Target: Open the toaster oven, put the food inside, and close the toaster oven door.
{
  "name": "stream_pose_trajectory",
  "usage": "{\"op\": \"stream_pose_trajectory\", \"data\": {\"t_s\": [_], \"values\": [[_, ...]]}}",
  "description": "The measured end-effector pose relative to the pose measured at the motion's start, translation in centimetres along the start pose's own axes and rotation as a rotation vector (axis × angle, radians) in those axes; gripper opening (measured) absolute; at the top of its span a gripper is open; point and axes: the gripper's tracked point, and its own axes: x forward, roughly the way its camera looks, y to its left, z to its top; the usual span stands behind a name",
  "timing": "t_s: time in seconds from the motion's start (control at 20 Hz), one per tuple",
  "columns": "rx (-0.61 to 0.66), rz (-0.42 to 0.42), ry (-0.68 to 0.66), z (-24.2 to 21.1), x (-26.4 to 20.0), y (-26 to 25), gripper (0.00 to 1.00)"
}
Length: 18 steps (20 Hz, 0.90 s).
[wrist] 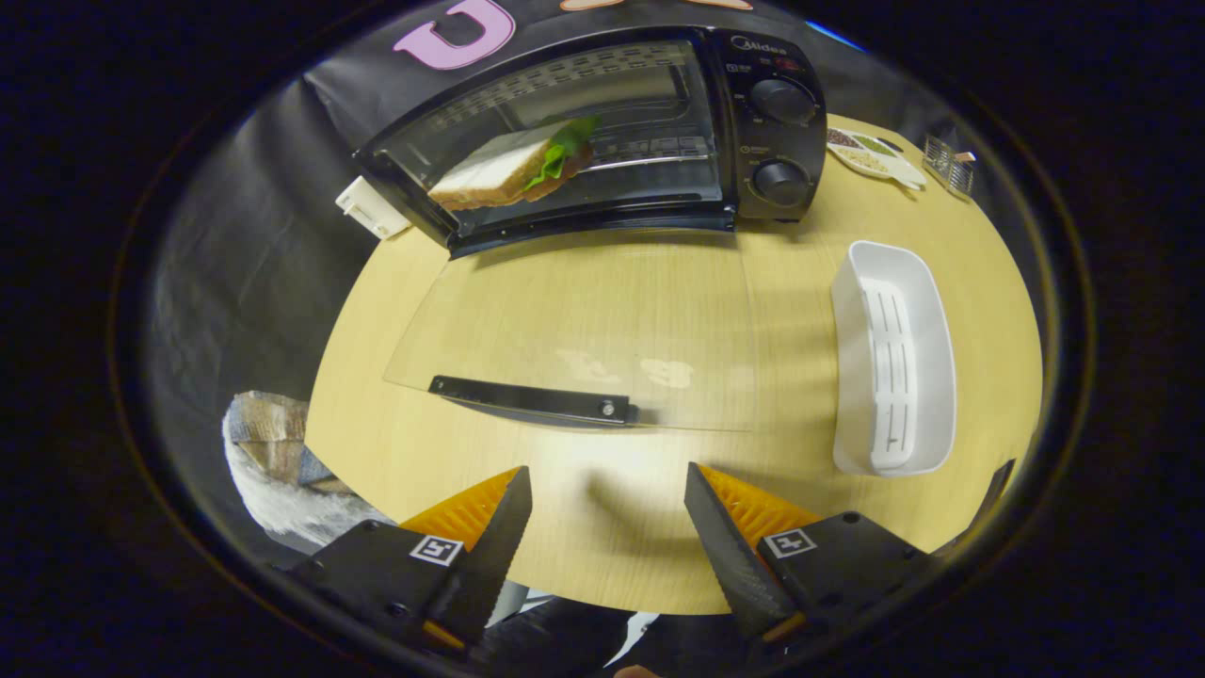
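Hovering over the near part of the bench [584,527], the gripper [607,504] has its jaws spread wide with nothing between them. Just ahead of the jaws the toaster oven's glass door [584,330] lies folded down flat, its dark handle [532,400] nearest the jaws. Beyond the door stands the toaster oven [602,132], open, with a sandwich [513,169] of white bread and green leaf resting on its rack. Ahead and to the right of the jaws sits a white tray [894,363], empty. Farther off, past the tray, lies a small dish [875,155] holding mixed bits too small to tell.
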Motion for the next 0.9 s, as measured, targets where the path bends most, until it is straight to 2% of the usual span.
{"op": "stream_pose_trajectory", "data": {"t_s": [0.3,0.5,0.9], "values": [[-0.031,-0.046,-0.059,2.2,0.8,-1.3,0.99],[-0.051,-0.049,-0.105,3.5,-0.6,-1.0,0.99],[-0.147,0.002,-0.394,11.5,-5.7,2.1,1.00]]}}
